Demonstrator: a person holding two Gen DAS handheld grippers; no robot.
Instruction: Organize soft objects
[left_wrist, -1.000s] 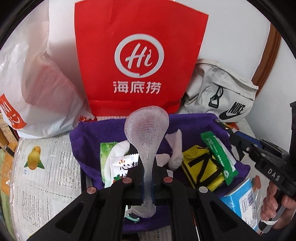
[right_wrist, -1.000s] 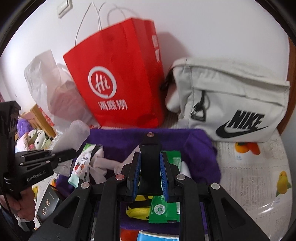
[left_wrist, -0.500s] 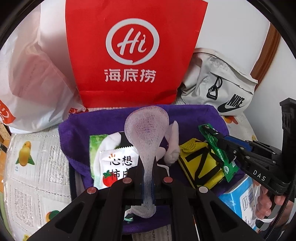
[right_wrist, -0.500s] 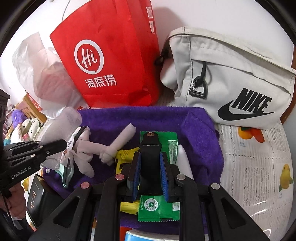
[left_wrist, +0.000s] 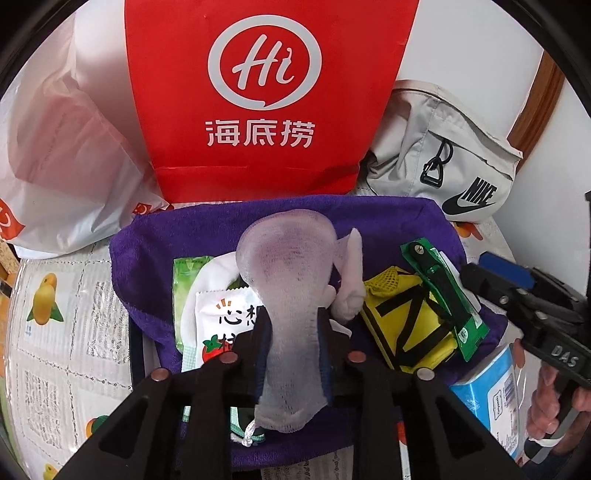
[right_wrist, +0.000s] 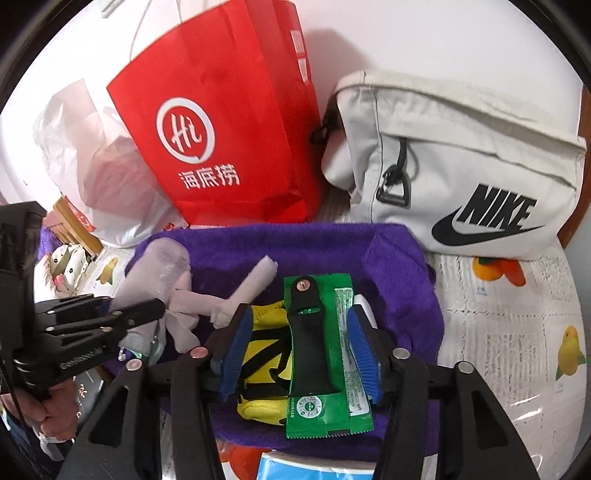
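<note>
The red paper bag (left_wrist: 269, 92) carries a white ring with "Hi" and the characters 海底捞 beneath. The grey pouch (right_wrist: 461, 166) beside it reads "NIKE" in black over a swoosh. The right gripper (left_wrist: 476, 273) bears "DAS" on its body. A white snack packet (left_wrist: 221, 321) shows 心想 above a tomato drawing.

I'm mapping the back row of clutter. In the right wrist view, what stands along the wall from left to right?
Translucent white plastic bag → red paper shopping bag → light grey fabric Nike bag.
</note>
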